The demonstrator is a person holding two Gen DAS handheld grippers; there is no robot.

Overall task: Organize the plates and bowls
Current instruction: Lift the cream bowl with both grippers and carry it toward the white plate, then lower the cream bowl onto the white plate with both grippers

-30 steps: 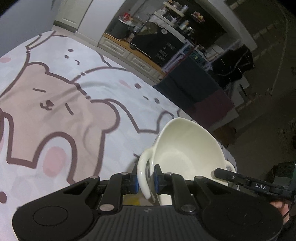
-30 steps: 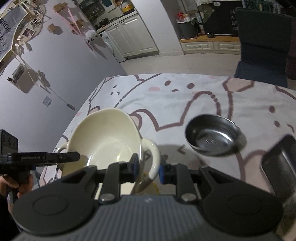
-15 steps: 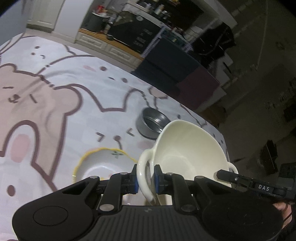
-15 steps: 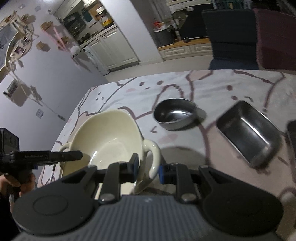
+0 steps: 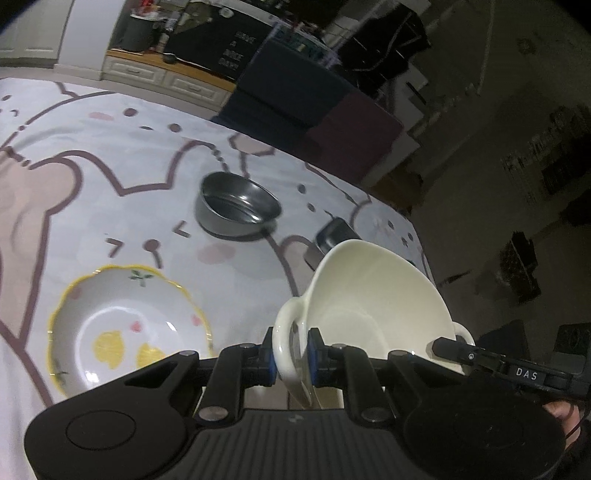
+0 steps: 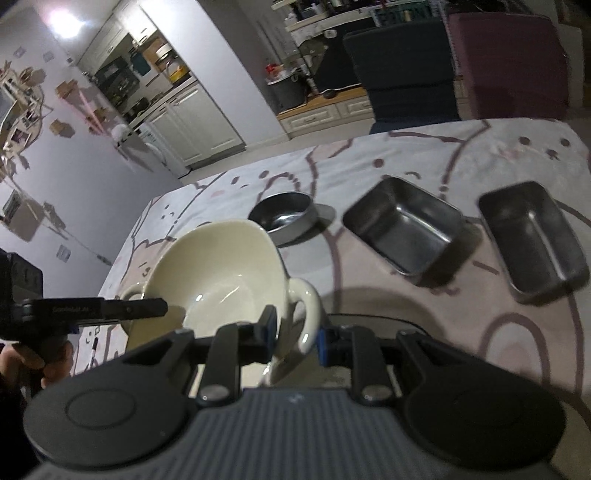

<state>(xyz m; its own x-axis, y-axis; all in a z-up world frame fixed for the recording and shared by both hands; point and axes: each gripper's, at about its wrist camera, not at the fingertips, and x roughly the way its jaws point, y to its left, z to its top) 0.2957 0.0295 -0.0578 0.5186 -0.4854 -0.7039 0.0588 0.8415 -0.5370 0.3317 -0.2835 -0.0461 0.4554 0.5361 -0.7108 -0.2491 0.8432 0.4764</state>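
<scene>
Currently, your left tool (image 5: 290,356) and right tool (image 6: 295,328) each pinch a handle of the cream bowl (image 5: 373,306), now carried over the desk (image 5: 110,147) with the lemon-print plate (image 5: 125,328) newly visible at nine o'clock, a likely stacking target.

Dim room. Desk (image 6: 424,147) covered by a pale cloth (image 5: 110,155) printed with cartoon bears. Far side: dark blue chair (image 6: 402,70) beside a maroon chair (image 6: 509,62). White cabinets (image 6: 192,122) far left, next to a wooden-topped drawer unit (image 6: 325,107). Pale wall (image 6: 55,184) on the left carries stickers. Bright light (image 6: 66,18) top left.
</scene>
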